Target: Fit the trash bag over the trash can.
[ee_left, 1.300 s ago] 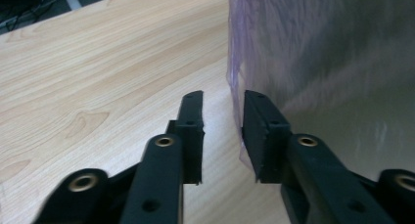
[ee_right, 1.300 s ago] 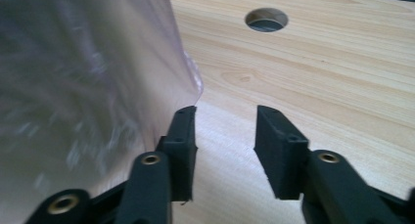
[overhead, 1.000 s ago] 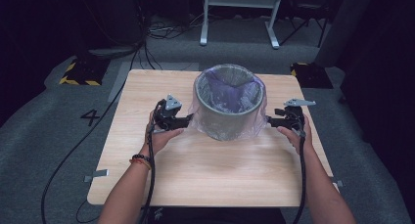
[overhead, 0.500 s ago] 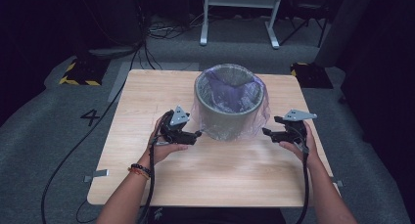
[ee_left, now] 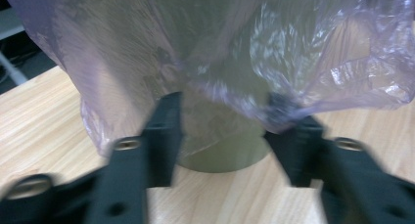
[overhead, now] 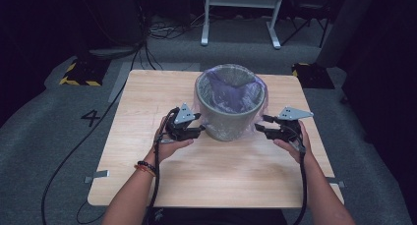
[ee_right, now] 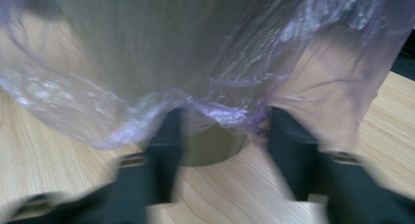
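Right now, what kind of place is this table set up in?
Probably a lab or studio for recording tasks, not a home: a lone wooden table on grey carpet with a taped number 4, black-and-yellow hazard-striped blocks, and loose cables across the dark floor.

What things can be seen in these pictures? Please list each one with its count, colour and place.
bin: one, grey-green, upright at the middle of the table, toward its far side
plastic bag: one, thin pale purple, lining the bin, its edge hanging down outside the wall
table: one, light wood, on grey carpet
stand: one, white metal legs, on the floor beyond the table
floor blocks: two, black with yellow stripes, near the table's far corners
left gripper: one, black, at the bin's left side; jaws have just been closing, the bag's hanging edge between them
right gripper: one, black, at the bin's right side; jaws likewise just closing at the bag's edge
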Action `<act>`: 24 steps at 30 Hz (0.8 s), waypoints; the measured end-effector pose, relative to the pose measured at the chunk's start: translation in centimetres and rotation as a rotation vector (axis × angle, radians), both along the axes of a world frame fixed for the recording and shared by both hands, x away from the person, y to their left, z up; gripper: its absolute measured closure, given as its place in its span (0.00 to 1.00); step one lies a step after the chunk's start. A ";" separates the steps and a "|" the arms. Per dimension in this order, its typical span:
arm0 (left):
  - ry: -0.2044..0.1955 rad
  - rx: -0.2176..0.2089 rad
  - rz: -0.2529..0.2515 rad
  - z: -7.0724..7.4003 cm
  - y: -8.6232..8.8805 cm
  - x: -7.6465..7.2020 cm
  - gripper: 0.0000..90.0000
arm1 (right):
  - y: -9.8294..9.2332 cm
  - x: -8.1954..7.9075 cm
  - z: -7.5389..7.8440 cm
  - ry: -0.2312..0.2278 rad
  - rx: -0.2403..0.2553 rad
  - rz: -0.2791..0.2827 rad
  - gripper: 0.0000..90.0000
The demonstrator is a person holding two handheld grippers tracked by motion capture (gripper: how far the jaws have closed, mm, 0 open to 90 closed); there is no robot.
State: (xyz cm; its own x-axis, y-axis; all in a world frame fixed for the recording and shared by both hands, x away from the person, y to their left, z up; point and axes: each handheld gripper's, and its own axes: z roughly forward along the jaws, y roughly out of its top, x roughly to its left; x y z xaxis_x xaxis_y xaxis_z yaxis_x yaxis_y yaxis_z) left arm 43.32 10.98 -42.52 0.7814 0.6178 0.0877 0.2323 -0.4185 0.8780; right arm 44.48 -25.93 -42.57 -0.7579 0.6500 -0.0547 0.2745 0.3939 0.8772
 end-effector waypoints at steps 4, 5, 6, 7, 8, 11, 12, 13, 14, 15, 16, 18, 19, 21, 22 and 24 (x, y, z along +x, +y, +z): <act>-0.005 0.013 0.015 -0.3 0.3 0.4 0.98 | 0.5 0.1 -0.3 -0.004 -0.016 0.007 0.94; 0.008 0.008 0.016 -0.4 0.4 0.6 1.00 | 0.5 0.1 -0.4 -0.009 -0.016 0.008 0.98; 0.025 0.013 0.014 -0.6 0.5 0.7 1.00 | 0.5 0.1 -0.5 -0.007 -0.015 0.010 1.00; 0.035 0.021 0.015 -0.8 0.5 0.8 1.00 | 0.5 0.1 -0.6 0.002 -0.013 0.014 1.00; 0.043 0.039 0.019 -1.0 0.6 0.9 1.00 | 0.4 0.1 -0.8 0.006 -0.015 0.010 1.00; 0.072 0.062 0.026 -2.0 0.9 1.1 1.00 | 0.4 0.2 -1.4 0.033 -0.033 0.006 1.00; 0.078 0.064 0.029 -2.3 1.0 1.2 1.00 | 0.3 0.2 -1.7 0.041 -0.038 0.003 1.00; 0.087 0.071 0.032 -2.5 1.1 1.2 1.00 | 0.3 0.2 -2.0 0.051 -0.043 0.003 1.00; 0.095 0.076 0.032 -2.8 1.2 1.2 1.00 | 0.3 0.2 -2.3 0.059 -0.050 0.005 1.00; 0.101 0.085 0.036 -3.1 1.2 1.2 1.00 | 0.3 0.2 -2.6 0.068 -0.052 0.005 1.00; 0.108 0.094 0.033 -3.3 1.2 1.2 1.00 | 0.3 0.3 -3.0 0.077 -0.058 0.001 1.00; 0.123 0.118 0.028 -3.9 1.2 1.1 1.00 | 0.2 0.4 -3.6 0.094 -0.070 0.002 1.00; 0.131 0.136 0.028 -4.2 1.1 1.1 1.00 | 0.2 0.4 -3.9 0.104 -0.073 0.001 1.00; 0.146 0.153 0.026 -4.8 1.1 1.0 1.00 | 0.2 0.6 -4.4 0.126 -0.086 -0.006 1.00; 0.152 0.161 0.032 -5.1 1.1 1.0 1.00 | 0.1 0.7 -4.6 0.137 -0.090 -0.010 1.00; 0.165 0.168 0.037 -5.5 1.2 1.1 1.00 | 0.1 0.9 -5.1 0.155 -0.098 -0.019 1.00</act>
